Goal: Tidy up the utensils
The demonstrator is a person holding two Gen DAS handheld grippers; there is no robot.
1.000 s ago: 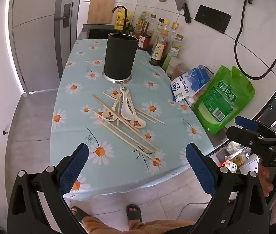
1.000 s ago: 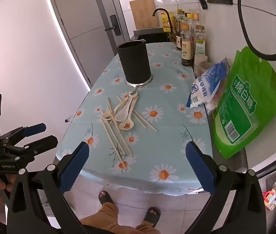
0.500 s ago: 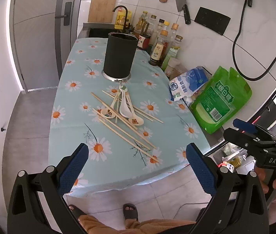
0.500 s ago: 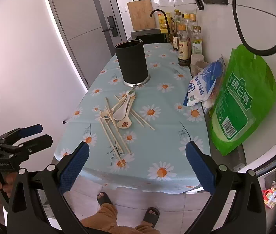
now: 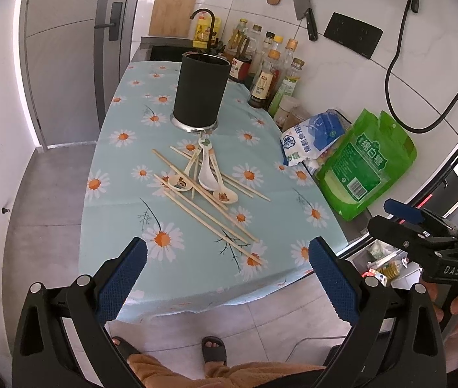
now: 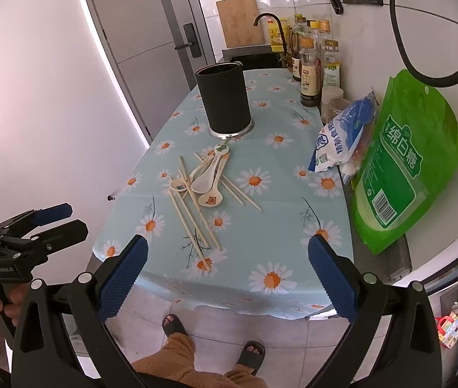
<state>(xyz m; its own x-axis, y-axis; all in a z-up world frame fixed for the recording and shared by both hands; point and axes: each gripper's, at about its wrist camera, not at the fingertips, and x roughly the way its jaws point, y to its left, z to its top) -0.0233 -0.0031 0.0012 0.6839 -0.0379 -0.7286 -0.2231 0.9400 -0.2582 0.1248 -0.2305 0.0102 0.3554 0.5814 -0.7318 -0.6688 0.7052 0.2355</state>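
Several wooden chopsticks and three white ceramic spoons lie in a loose pile on the daisy tablecloth. A black cylindrical utensil holder stands upright just behind the pile. My left gripper is open and empty, held off the table's near edge above the floor; it also shows in the right wrist view. My right gripper is open and empty, also off the near edge; it also shows in the left wrist view.
A green bag and a blue-white bag lean at the table's right side. Sauce bottles stand at the back right. A sink tap and cutting board are behind.
Both grippers have drawn back slightly from the table and stay open. The utensils and holder have not moved.
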